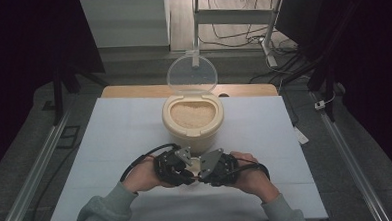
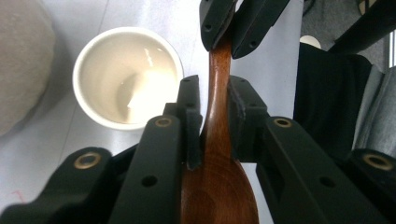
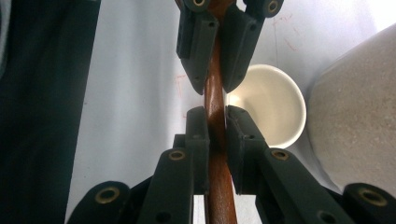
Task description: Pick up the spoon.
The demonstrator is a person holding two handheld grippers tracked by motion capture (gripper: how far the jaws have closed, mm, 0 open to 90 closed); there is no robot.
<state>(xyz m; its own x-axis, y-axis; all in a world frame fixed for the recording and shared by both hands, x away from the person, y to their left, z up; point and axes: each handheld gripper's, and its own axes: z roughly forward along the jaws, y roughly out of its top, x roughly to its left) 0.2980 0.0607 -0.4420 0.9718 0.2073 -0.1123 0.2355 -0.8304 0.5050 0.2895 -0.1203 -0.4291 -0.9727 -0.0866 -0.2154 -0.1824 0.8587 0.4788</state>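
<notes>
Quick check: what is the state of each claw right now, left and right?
Left claw: closed on the wooden spoon, near its bowl.
Right claw: closed on the same spoon's handle.

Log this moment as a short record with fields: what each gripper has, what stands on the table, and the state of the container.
left gripper: shut on the wooden spoon, near its bowl
right gripper: shut on the same spoon's handle
grippers' relation: facing each other tip to tip along the spoon
cup: white, empty, upright, under the grippers
rice container: beige, filled with grains, beyond the hands
lid: clear, swung up and open
table cover: pale sheet
</notes>
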